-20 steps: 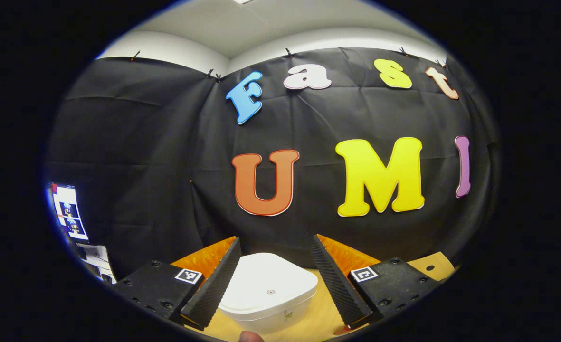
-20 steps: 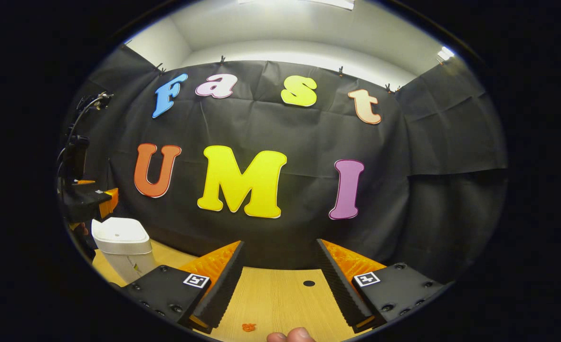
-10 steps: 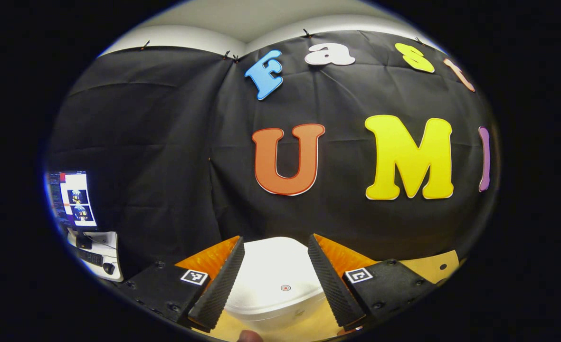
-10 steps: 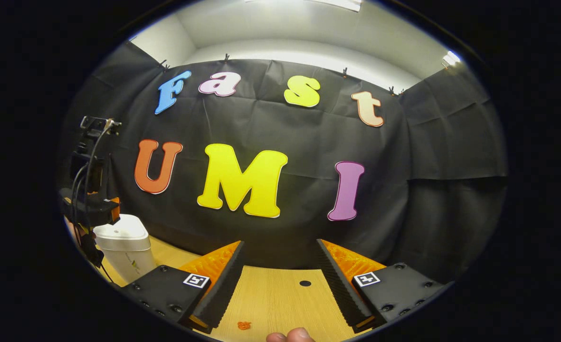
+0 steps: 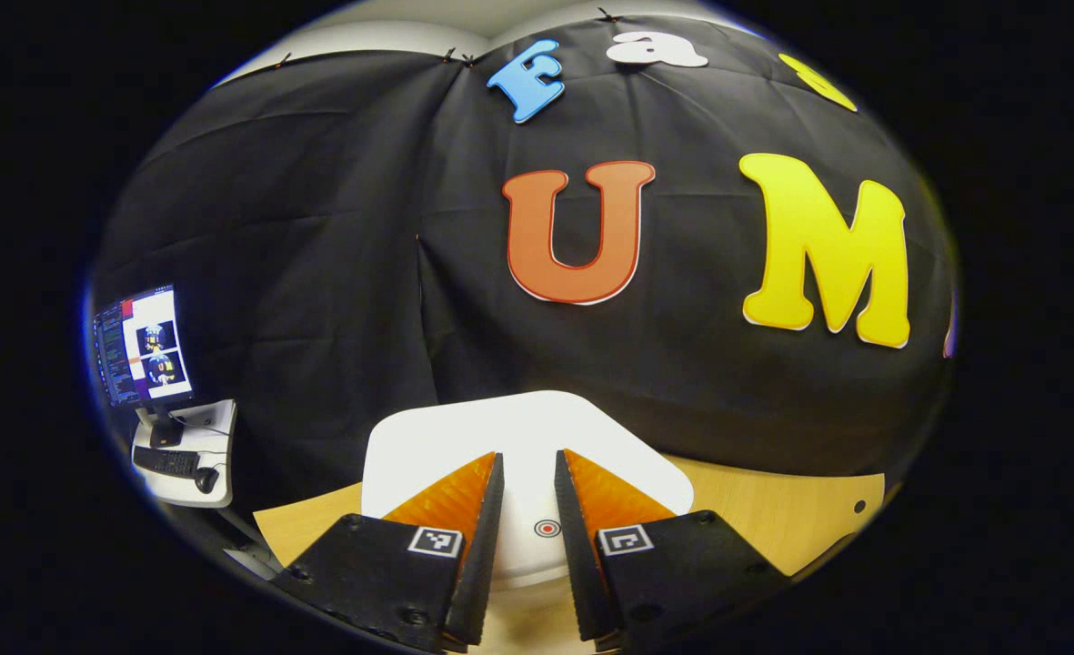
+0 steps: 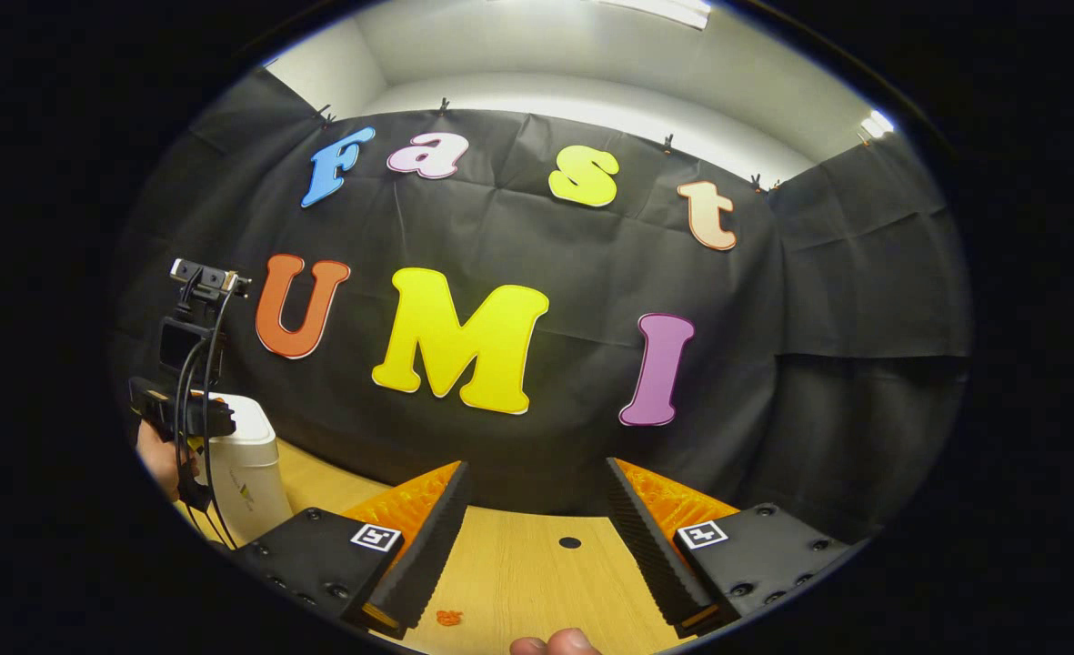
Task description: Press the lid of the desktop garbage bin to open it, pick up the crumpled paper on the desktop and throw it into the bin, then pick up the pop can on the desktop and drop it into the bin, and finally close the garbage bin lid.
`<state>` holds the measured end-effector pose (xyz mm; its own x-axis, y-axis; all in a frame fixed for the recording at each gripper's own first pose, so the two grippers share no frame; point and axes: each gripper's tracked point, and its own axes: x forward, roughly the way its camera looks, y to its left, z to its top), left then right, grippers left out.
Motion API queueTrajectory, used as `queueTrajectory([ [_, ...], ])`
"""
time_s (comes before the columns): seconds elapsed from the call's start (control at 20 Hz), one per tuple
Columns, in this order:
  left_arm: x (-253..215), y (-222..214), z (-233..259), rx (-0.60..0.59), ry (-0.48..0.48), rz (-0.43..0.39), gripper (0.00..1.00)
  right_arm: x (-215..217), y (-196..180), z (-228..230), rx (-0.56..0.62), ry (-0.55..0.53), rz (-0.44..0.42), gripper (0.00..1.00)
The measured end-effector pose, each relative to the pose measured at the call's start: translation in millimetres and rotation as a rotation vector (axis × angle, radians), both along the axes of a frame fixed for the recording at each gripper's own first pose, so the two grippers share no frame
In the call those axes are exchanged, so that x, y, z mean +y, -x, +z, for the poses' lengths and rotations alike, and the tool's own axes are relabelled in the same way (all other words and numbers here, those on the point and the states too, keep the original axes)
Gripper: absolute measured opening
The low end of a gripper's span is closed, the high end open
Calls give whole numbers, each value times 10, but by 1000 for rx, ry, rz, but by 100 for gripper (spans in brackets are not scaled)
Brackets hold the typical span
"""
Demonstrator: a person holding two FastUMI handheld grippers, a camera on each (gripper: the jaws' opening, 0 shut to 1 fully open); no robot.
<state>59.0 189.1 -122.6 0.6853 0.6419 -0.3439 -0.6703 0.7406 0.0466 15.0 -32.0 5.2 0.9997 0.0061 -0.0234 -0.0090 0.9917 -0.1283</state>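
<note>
1. Left gripper view: the left gripper (image 5: 529, 546) has its two fingers (image 5: 482, 555) drawn nearly together, with just a narrow gap between them and nothing held in it.
2. Directly under and ahead of those fingers lies the white lid (image 5: 527, 437) of the garbage bin; the small red ring mark (image 5: 547, 528) on the lid shows in the gap between the fingers. Whether the fingers touch the lid cannot be told.
3. Around the bin the wooden tabletop (image 5: 773, 518) runs back to the black cloth wall; far off to the left a monitor (image 5: 141, 350) stands on a small white desk with a keyboard (image 5: 165, 462).
4. Right gripper view: the right gripper (image 6: 537, 555) has its fingers (image 6: 423, 555) spread wide apart with nothing between them, above bare tabletop (image 6: 518, 573).
5. A fingertip of the person (image 6: 555, 644) shows at the bottom edge, and a small orange scrap (image 6: 448, 618) lies on the wood just beside the left-hand finger.
6. Farther on, a dark hole (image 6: 570, 542) sits in the tabletop.
7. Well off to the left the garbage bin (image 6: 244, 473) stands upright with its lid down; the other gripper, with cables and a hand (image 6: 159, 455) holding it, is at the bin's top.
</note>
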Motion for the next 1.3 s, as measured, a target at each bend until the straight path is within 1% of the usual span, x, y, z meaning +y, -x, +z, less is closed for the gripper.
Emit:
queueTrajectory([
  [0.1, -8, -44, -61, 9, 15, 4, 33, -9, -8, -25, 5, -1, 1, 94],
  [0.15, 4, -48, -42, 7, 7, 7, 28, -14, -11, -36, 7, -2, 2, 94],
  [0.4, 34, -41, -53, 15, -10, 15, 17, 12, -58, -54, 7, 1, 11, 94],
  [0.45, 29, -39, -50, 14, -11, 16, 12, 21, -61, -56, 6, 1, 13, 94],
  [0.55, 39, -32, -66, 11, -8, 20, 7, 30, -74, -59, 4, 3, 19, 94],
  [0.75, 39, -24, -109, 12, 3, 17, 3, 28, -98, -106, 11, -6, 20, 94],
  [0.85, 29, -11, -127, 6, -11, 2, 4, 38, -103, -124, 11, -8, 21, 94],
  [0.9, 37, -10, -143, -16, -14, 2, 4, 57, -104, -127, 12, -8, 24, 94],
  [1.05, 40, -10, -152, 15, -50, -7, 4, 105, -81, -104, 1, -5, 38, 94],
  [1.15, 38, 0, -154, 7, -42, -5, 4, 105, -57, -93, -6, -4, 40, 94],
  [1.25, 38, -10, -116, 8, -61, -9, 4, 78, -37, -92, -8, -7, 36, 94],
  [1.3, 31, -30, -59, 18, -101, -16, 3, 71, -31, -85, -11, -4, 33, 92],
])
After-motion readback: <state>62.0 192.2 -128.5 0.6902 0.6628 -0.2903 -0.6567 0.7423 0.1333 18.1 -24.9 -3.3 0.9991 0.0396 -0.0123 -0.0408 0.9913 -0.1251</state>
